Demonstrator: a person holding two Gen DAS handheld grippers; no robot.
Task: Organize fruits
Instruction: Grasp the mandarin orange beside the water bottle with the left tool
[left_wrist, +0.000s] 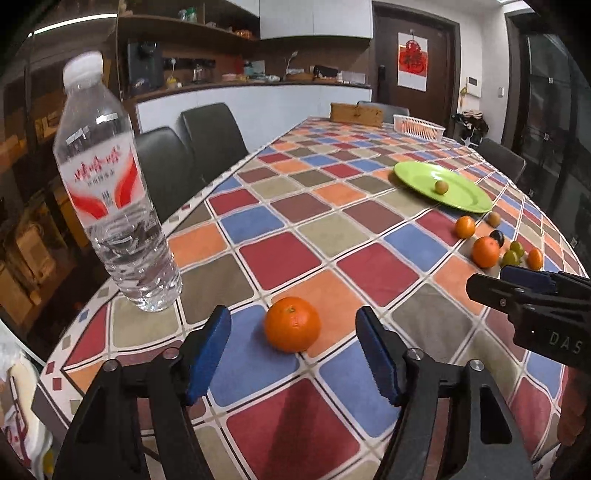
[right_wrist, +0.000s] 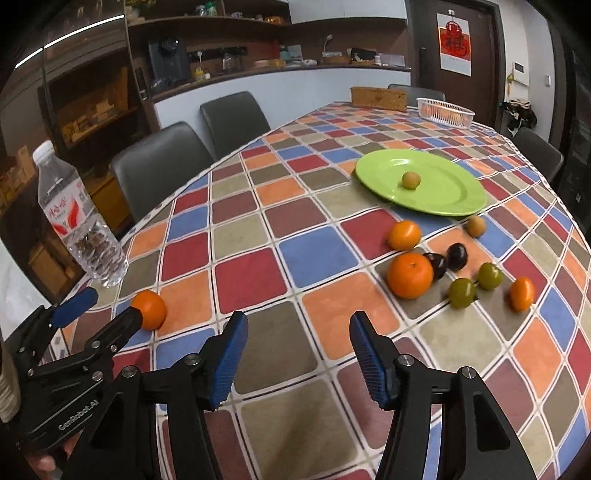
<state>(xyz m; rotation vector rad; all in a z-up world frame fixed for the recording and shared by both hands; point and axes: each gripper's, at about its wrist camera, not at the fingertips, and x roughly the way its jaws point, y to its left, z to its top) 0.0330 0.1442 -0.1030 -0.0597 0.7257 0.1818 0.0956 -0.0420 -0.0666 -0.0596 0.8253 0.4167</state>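
Fruits lie scattered on a table (left_wrist: 280, 221) covered with a checkered cloth of many colours. The left gripper (left_wrist: 293, 347) has its fingers (left_wrist: 208, 350) spread apart and grips nothing; a single orange (left_wrist: 292, 324) sits on the cloth just ahead of the tips, between the lines of the two fingers, and does not touch either one. A water bottle (left_wrist: 110, 192) stands upright to the left of these fingers, near the table edge.

The right gripper (right_wrist: 299, 354) also has its fingers (right_wrist: 371, 360) apart and empty, with only cloth between them. Ahead of them and to the right lies a group of fruits: a big orange (right_wrist: 410, 275), a smaller orange (right_wrist: 404, 234), two dark plums (right_wrist: 447, 258), two green fruits (right_wrist: 474, 284), one more small orange (right_wrist: 522, 293) and a brownish fruit (right_wrist: 475, 225). Farther ahead is a green plate (right_wrist: 443, 192) with one small brownish fruit (right_wrist: 410, 180) on it. A white basket (right_wrist: 445, 112) stands at the far end of the table.
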